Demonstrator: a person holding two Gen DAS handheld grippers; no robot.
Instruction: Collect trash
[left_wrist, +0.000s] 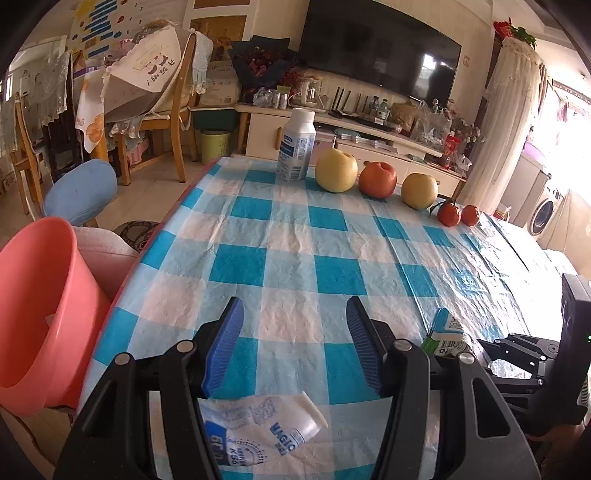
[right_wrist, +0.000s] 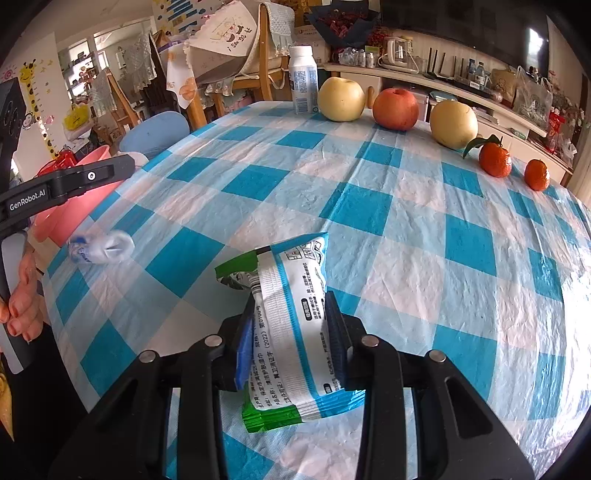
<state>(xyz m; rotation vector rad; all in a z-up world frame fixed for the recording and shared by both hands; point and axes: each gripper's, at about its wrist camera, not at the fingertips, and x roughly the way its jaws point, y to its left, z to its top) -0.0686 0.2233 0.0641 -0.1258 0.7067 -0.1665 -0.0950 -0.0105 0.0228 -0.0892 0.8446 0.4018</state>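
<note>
A white, blue and green snack packet (right_wrist: 291, 332) stands on edge on the checked tablecloth, and my right gripper (right_wrist: 291, 295) is shut on it, pads pressed on both sides. A crumpled white wrapper (left_wrist: 258, 428) lies on the cloth under the base of my left gripper (left_wrist: 294, 306), which hovers open with nothing between its blue pads. In the right wrist view the same wrapper (right_wrist: 103, 245) lies near the table's left edge. A pink bucket (left_wrist: 37, 314) stands beside the table at that edge. The left wrist view shows the packet (left_wrist: 447, 332) at the right.
Along the far edge stand a white bottle (left_wrist: 295, 147), a yellow fruit (left_wrist: 336, 170), a red apple (left_wrist: 377, 180), another yellow fruit (left_wrist: 419, 190) and two tangerines (left_wrist: 458, 214). A blue seat (left_wrist: 81, 192) and wooden chairs are past the bucket. A person's hand (right_wrist: 22, 295) holds the left gripper.
</note>
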